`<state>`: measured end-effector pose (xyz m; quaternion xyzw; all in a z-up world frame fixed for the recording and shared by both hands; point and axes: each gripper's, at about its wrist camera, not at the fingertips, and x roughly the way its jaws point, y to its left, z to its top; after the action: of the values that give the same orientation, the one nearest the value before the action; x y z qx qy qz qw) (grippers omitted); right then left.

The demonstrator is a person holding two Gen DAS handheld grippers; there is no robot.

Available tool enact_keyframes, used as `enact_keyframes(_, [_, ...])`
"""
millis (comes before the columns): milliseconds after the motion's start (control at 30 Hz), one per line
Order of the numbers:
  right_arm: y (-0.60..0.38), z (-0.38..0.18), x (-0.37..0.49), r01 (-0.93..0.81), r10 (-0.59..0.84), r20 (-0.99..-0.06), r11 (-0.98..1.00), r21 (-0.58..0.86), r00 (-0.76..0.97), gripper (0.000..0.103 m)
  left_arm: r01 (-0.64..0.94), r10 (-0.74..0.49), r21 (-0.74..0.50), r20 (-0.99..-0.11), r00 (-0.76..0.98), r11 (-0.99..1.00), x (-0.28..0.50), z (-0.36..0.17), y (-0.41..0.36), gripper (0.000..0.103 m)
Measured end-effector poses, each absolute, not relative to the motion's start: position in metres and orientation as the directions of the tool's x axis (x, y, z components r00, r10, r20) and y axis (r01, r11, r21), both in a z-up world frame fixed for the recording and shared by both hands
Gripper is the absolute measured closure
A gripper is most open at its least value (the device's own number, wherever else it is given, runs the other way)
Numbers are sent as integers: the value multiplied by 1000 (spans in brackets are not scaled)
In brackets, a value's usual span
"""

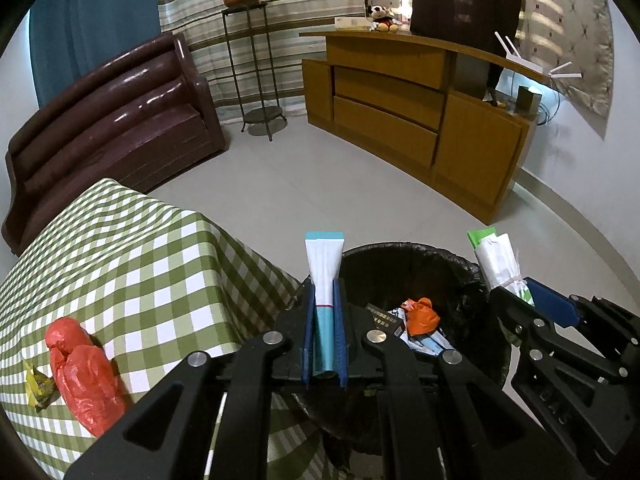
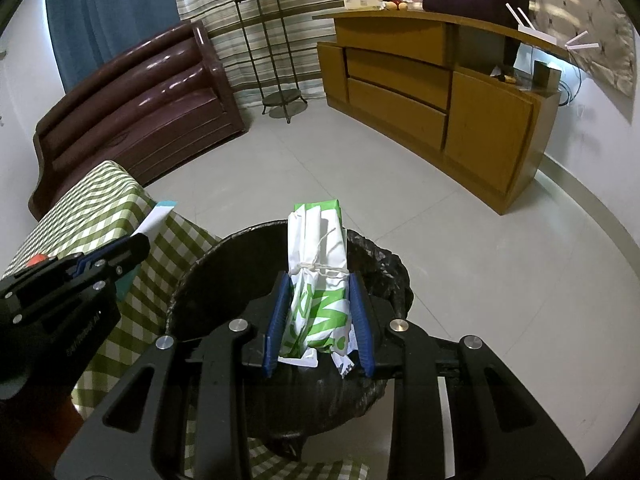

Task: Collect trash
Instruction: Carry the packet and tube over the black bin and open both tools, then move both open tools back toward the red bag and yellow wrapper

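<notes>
Counter (image 1: 160, 240): covered by a green-and-white checked cloth, seen at the left of both views.
Yellow wrapper (image 1: 38, 386): laid on the cloth at the counter's near left edge.
Red plastic bag (image 1: 86, 376): crumpled on the cloth, touching the yellow wrapper's right side.
Left claw (image 1: 324, 300): clamped narrowly on a white-and-teal tube (image 1: 323, 276), which is held upright above the near rim of the bin.
Trash bin (image 1: 460, 280): lined with black plastic, set on the floor just beside the counter; an orange bag (image 1: 420, 312) and other scraps are seen inside.
Right claw (image 2: 320, 300): closed on a green-and-white paper bundle (image 2: 318, 264) tied with string, held over the bin's opening.
</notes>
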<state>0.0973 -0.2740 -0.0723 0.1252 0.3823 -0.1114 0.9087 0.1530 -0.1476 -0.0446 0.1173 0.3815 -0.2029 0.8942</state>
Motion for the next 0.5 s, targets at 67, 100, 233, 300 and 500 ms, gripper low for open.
enact_keyframes(67, [-275, -73, 100, 299, -103, -725, 943, 147, 681, 72, 455, -273, 54, -734, 622, 889, 154, -45, -148, 87])
enact_keyframes(100, [-277, -74, 100, 301, -102, -726, 942, 150, 680, 72, 453, -268, 59, -735, 622, 890, 154, -45, -149, 80])
enact_keyframes(233, [-279, -75, 102, 310, -102, -728, 937, 158, 678, 65, 445, -265, 62, -729, 632, 893, 154, -44, -150, 63])
enact_keyframes(300, [-278, -75, 102, 311, -103, -728, 937, 157, 678, 65, 446, -264, 63, -729, 632, 893, 154, -44, -149, 59])
enact_keyframes(500, [-278, -71, 96, 322, -118, -721, 934, 153, 683, 64, 446, -267, 69, -715, 646, 893, 151, -42, -148, 48])
